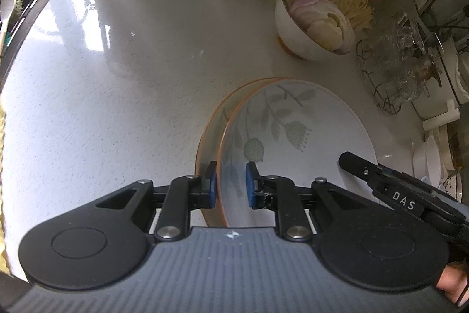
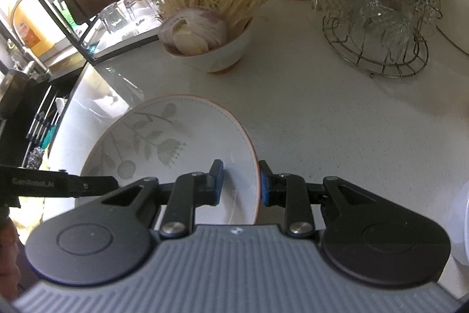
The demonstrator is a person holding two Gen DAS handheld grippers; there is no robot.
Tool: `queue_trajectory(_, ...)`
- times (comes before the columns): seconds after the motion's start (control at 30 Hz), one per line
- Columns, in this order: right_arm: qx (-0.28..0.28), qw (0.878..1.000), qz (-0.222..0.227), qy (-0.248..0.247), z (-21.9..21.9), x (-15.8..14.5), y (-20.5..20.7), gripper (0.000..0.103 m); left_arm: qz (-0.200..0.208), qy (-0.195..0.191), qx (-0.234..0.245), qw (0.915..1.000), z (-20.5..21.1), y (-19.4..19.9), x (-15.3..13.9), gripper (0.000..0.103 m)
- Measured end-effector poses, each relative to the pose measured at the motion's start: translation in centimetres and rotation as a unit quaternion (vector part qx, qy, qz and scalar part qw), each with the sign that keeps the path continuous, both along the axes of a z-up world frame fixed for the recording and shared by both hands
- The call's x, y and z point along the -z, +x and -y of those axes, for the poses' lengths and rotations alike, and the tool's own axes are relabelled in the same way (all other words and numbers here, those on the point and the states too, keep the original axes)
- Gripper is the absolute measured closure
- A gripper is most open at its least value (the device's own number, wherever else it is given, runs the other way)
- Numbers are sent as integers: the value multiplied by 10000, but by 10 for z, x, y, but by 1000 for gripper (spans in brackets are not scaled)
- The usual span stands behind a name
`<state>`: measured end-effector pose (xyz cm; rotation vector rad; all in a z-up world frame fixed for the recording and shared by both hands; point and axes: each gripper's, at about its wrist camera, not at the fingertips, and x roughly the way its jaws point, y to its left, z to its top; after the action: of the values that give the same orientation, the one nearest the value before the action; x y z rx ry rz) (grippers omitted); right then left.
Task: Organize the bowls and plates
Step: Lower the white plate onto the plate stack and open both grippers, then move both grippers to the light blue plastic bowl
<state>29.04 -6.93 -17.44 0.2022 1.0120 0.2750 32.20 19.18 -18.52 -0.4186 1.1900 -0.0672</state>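
You hold the white plate with a pale green leaf pattern and thin orange rim (image 1: 290,119) between both grippers, low over the pale speckled stone countertop (image 1: 117,96). Your left gripper (image 1: 231,185) straddles the plate's left edge, one blue pad on each face of the rim, clamped on it. Your right gripper (image 2: 241,182) does the same at the right edge (image 2: 255,166), its blue pads (image 2: 265,188) set either side of the rim. In the left wrist view a second orange-rimmed edge shows just behind the plate; it may be another plate beneath, though the blur leaves that unsure. Beyond stand a white bowl of sliced onion and enoki mushrooms (image 2: 214,49) and a wire basket of clear glass cups (image 2: 378,28).
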Motion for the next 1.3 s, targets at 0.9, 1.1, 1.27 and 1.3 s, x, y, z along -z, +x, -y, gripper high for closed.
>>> queue_trajectory(0.9, 725, 9968, -161, 288, 1, 8, 3, 74, -526, -1401, 278, 9883, -55, -16, -8, 76)
queue_trajectory(1.1, 868, 9958, -163, 228, -2, 7, 3, 74, -316, -1122, 581, 9915, -53, -11, -18, 76)
queue_trajectory(1.27, 940, 9949, -81, 350, 4, -3, 2, 74, 38, -782, 650, 9948, -39, -10, -39, 76)
queue_trajectory(1.3, 928, 9949, -50, 381, 6, -7, 2, 74, 125, -703, 672, 9952, -34, -10, -45, 76)
